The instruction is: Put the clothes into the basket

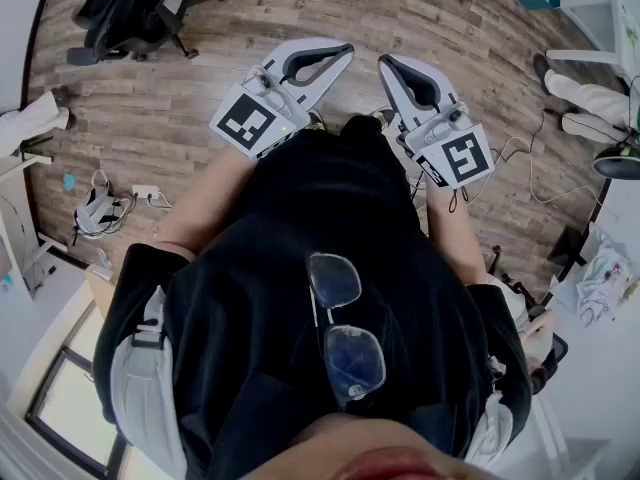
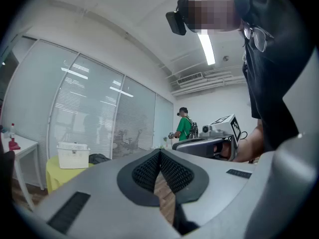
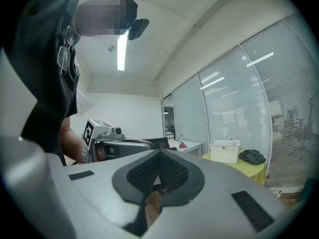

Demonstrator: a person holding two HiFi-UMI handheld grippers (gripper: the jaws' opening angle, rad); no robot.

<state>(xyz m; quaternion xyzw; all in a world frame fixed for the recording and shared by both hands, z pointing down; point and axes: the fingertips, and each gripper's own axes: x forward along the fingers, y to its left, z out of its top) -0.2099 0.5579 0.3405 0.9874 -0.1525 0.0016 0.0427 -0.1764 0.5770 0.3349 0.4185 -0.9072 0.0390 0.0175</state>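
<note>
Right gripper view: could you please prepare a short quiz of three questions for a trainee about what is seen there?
1. True or false: the dark clothes lie inside the white basket.
2. Choose one. The right gripper is: A) open; B) shut with nothing in it; C) shut on a piece of cloth.
3. Fill in the gap: the white basket stands on a table with a ____ top.

Key
1. False: the dark clothes lie on the table beside the white basket.
2. B
3. yellow
</note>
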